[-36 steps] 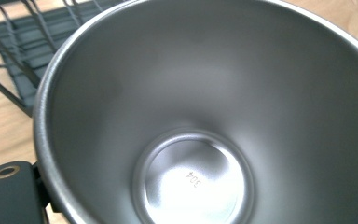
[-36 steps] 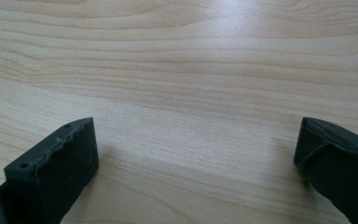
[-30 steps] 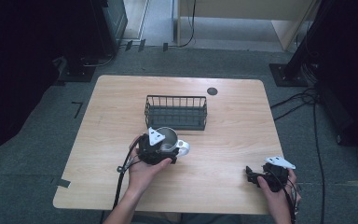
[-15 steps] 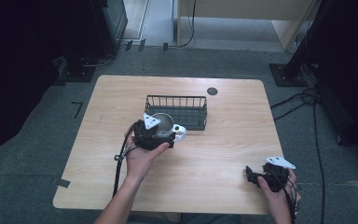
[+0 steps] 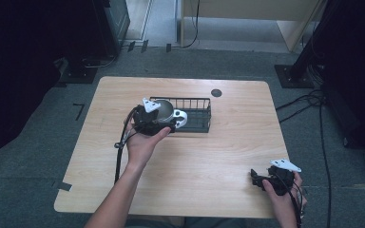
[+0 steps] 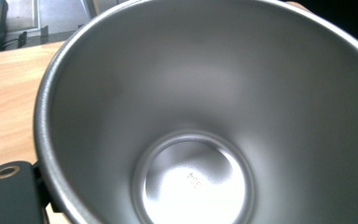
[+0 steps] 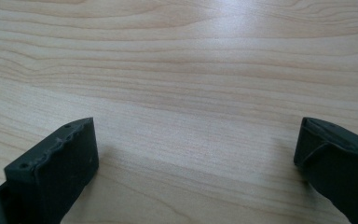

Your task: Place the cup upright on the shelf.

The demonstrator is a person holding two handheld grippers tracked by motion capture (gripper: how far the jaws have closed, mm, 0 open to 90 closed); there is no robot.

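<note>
Here, steel cup (image 6: 196,116) rim between left jaws.

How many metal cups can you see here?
1. A single metal cup with a white handle is held by the left tool at the left end of the black wire basket. The tool hides part of the basket, so something could lie unseen there.

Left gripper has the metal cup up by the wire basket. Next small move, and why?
Probably carry it a little further forward over the wire basket, then lower. In the high view the left gripper holds the metal cup at the basket's left end, not yet clearly inside it. The cup looks empty in the left gripper view. The right gripper rests open at the table's near right corner.
</note>
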